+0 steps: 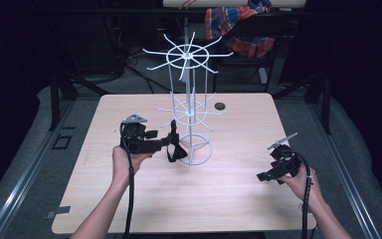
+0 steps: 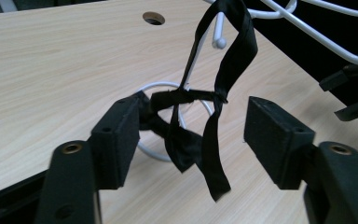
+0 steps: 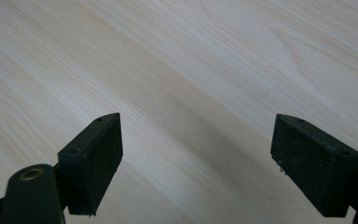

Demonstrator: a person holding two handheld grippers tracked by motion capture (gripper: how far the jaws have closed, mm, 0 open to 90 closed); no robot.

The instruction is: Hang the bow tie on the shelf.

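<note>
A white wire rack with two tiers of hooks stands on the wooden table. A black ribbon bow hangs by its loop from a low hook of the rack, above the base ring. My left gripper is open, its jaws on either side of the bow; the knotted part touches the left pad, and the right pad stands apart. My right gripper is open low over bare wood near the table's right edge, nothing between its jaws.
A round hole sits in the table behind the rack. The rack's upper hooks reach out over the left gripper. Behind the table a plaid cloth lies on a chair. Dark floor and metal frame legs surround the table.
</note>
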